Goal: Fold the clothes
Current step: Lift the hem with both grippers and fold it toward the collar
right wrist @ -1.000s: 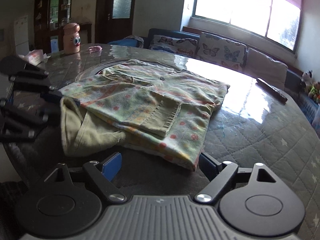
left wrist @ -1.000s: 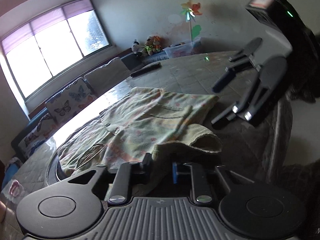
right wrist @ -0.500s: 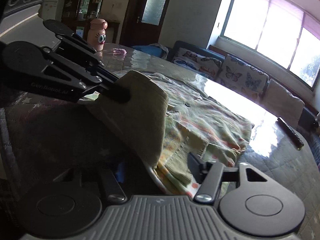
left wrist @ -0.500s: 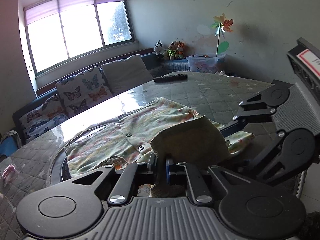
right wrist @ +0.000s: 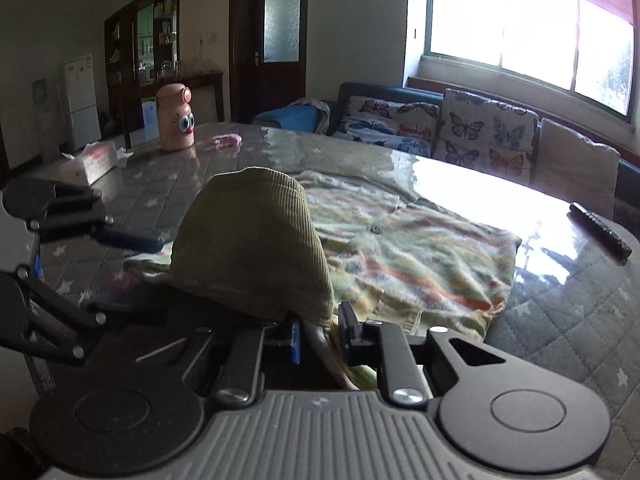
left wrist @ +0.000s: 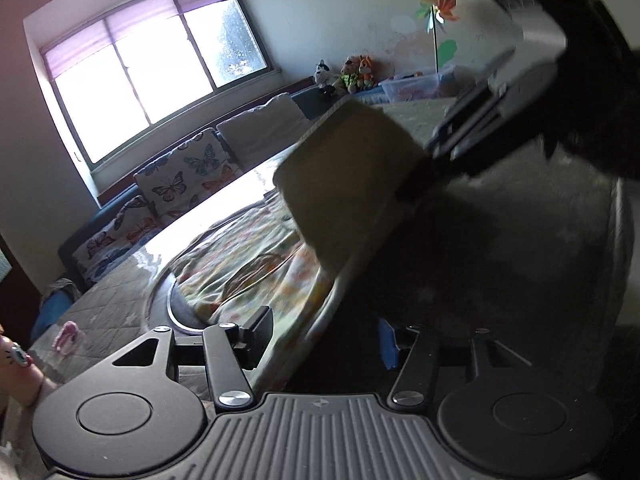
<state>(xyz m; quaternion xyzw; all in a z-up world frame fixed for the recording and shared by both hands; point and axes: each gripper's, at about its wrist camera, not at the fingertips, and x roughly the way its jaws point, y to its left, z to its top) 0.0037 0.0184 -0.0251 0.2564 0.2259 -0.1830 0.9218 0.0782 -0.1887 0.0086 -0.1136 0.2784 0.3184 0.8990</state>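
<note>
We are working over a quilted table where a floral shirt is lying spread flat, its buttoned front facing up. Our right gripper is pinching the shirt's near edge, its two fingers drawn close with a thin fold of fabric caught between them, and an olive ribbed part of the garment is arching up over the fingers like a hood. In the left wrist view our left gripper is standing with its fingers spread wide; the pale hem of the shirt is running between them, but neither pad is pressing on it. From that same view the right gripper is showing ahead, carrying the olive fold raised above the table. Farther back on the table a pink cartoon-eyed bottle is standing upright near a tissue pack, and a dark remote is lying near the far right edge. A sofa with butterfly cushions is sitting under the window.
</note>
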